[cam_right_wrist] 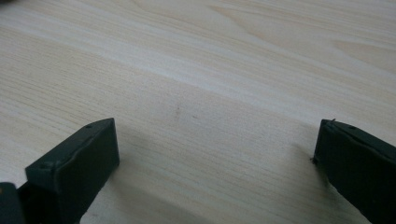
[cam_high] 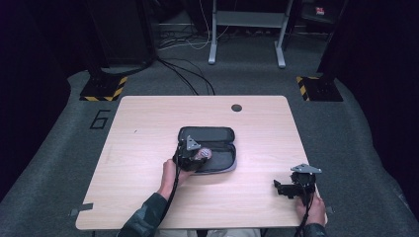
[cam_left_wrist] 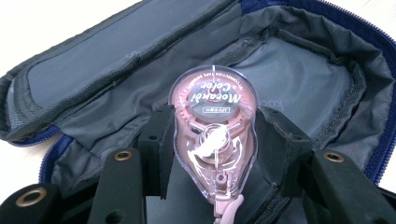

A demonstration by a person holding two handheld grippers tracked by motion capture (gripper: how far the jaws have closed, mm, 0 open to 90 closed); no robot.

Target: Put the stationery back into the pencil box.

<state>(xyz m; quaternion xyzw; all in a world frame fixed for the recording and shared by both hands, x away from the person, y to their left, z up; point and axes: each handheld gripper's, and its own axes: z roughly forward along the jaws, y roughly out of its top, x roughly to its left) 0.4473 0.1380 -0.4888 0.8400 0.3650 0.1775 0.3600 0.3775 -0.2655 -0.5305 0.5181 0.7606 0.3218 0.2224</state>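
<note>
the left hand-held gripper point(cam_left_wrist: 212, 140) has its two black jaws closed partway onto a pink, clear-shelled correction tape dispenser point(cam_left_wrist: 214, 135), one pad pressed against each side of it so that it is clamped between them. the dispenser stands on edge in that grip, its round printed end pointing away from the gripper and its narrow end toward the gripper's body. it hangs over the open pencil case point(cam_left_wrist: 299, 70), a dark grey zip-around pouch with a blue zipper edge, lying spread flat with its lining showing. in the high view the case point(cam_high: 212, 136) sits near the middle of the light wooden surface point(cam_high: 148, 123), and the left hand-held gripper point(cam_high: 197, 157) with the dispenser point(cam_high: 203, 154) is over the near half of the case. the right hand-held gripper point(cam_right_wrist: 215, 163) has its jaws wide apart with nothing between them, just bare wood under them; in the high view it point(cam_high: 281, 187) is near the front right corner of the surface, well apart from the case.
</note>
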